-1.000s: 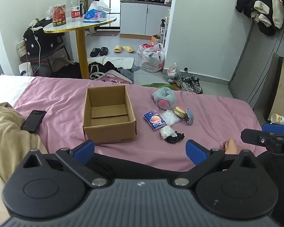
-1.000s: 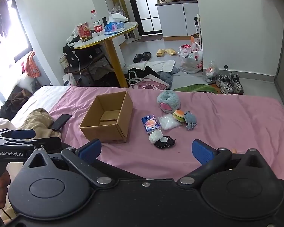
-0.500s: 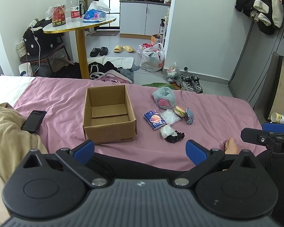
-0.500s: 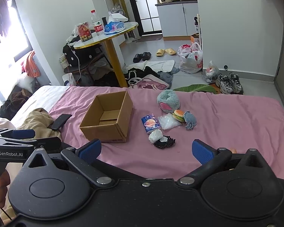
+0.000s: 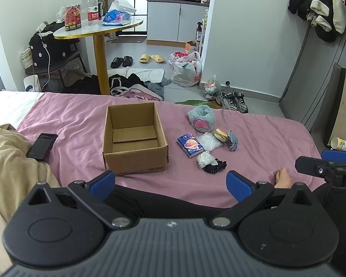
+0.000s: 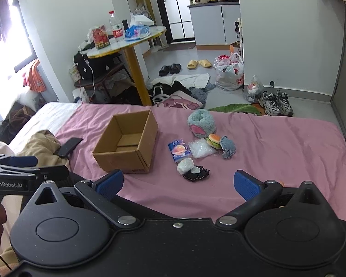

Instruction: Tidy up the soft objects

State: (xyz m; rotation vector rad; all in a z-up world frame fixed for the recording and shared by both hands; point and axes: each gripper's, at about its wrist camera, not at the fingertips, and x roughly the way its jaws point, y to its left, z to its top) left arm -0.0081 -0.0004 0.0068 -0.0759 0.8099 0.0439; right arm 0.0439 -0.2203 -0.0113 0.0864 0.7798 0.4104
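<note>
Since nothing has shifted over the last second, we hold both left gripper (image 5: 170, 182) and right gripper (image 6: 178, 184) open and empty; soft toys (image 5: 201, 118) lie mid-bed right of the empty cardboard box (image 5: 135, 138), sorting unstarted.

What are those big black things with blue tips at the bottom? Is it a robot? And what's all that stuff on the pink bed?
No robot: a person holds two grabber tools, each carrying a camera. One picture looks along the left gripper, the other along the right gripper. Both are open and hold nothing. On the pink bed sit an empty cardboard box and, beside it, soft things: a fluffy grey paw toy, a burger toy, a tissue pack and little bags.
</note>
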